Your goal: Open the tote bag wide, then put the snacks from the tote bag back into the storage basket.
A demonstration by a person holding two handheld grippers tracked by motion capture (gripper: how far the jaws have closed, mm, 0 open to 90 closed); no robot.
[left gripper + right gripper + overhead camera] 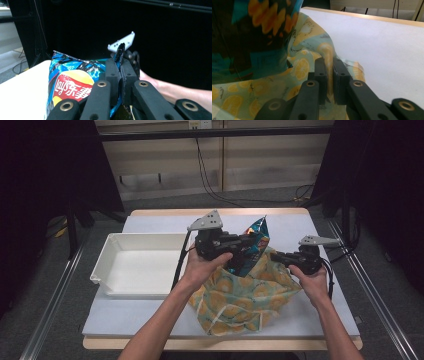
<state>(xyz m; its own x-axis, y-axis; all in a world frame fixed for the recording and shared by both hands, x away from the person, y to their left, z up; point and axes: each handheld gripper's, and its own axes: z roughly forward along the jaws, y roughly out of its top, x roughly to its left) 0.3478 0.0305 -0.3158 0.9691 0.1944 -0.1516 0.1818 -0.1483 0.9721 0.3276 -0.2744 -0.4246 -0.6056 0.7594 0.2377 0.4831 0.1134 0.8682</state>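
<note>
A blue Lay's chip bag stands upright in the mouth of a lemon-print cloth bag at the table's middle. My left gripper is shut on the chip bag's edge; in the left gripper view the jaws pinch the chip bag at my left gripper. My right gripper is shut on the cloth bag's rim at the right; in the right gripper view my right gripper clamps a fold of the lemon cloth, with the chip bag close at the left.
A white tray sits on the table's left half. The white table top runs free behind and to the right of the bags. Dark curtains and cables stand beyond the far edge.
</note>
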